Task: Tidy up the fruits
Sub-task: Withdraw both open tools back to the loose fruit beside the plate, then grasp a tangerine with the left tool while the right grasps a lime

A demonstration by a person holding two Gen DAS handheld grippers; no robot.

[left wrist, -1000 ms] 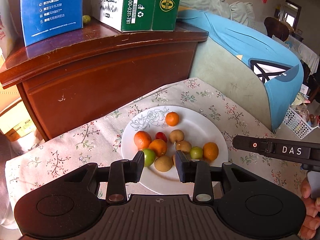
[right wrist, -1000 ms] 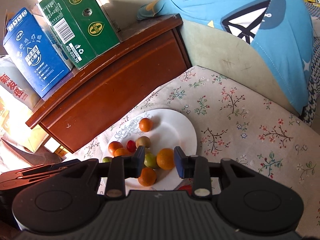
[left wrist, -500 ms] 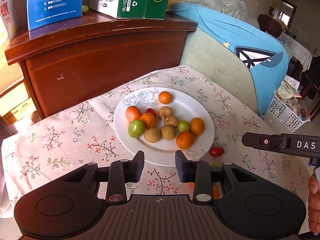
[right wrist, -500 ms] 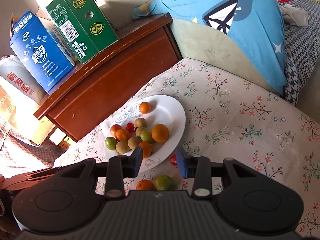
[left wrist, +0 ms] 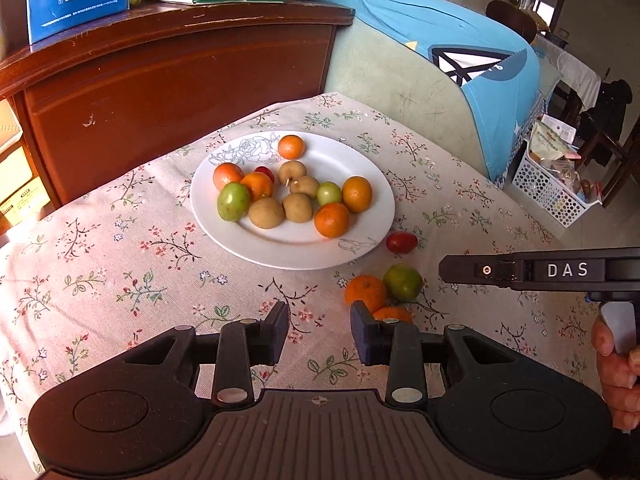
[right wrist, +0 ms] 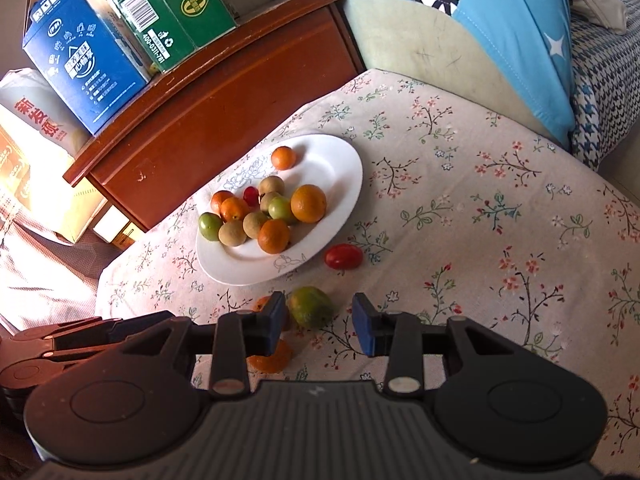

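Observation:
A white plate (left wrist: 360, 240) (right wrist: 344, 168) on the floral tablecloth holds several oranges, brown fruits, green fruits and a small red one. Loose on the cloth near the plate lie a red tomato (left wrist: 401, 242) (right wrist: 343, 256), a green fruit (left wrist: 403, 282) (right wrist: 310, 306) and two oranges (left wrist: 365, 291) (right wrist: 269, 356). My left gripper (left wrist: 319, 333) is open and empty, above the cloth just left of the loose oranges. My right gripper (right wrist: 319, 322) is open and empty, with the green fruit just ahead between its fingers; it shows from the side in the left wrist view (left wrist: 540, 270).
A dark wooden cabinet (left wrist: 180, 68) stands behind the table with a blue carton (right wrist: 84, 56) and a green carton (right wrist: 172, 8) on top. A sofa with a blue cover (left wrist: 460, 52) is at the back right. A white basket (left wrist: 548, 188) stands on the floor.
Both grippers have pulled back from the plate toward me. The loose tomato, green fruit and oranges on the cloth have come into view.

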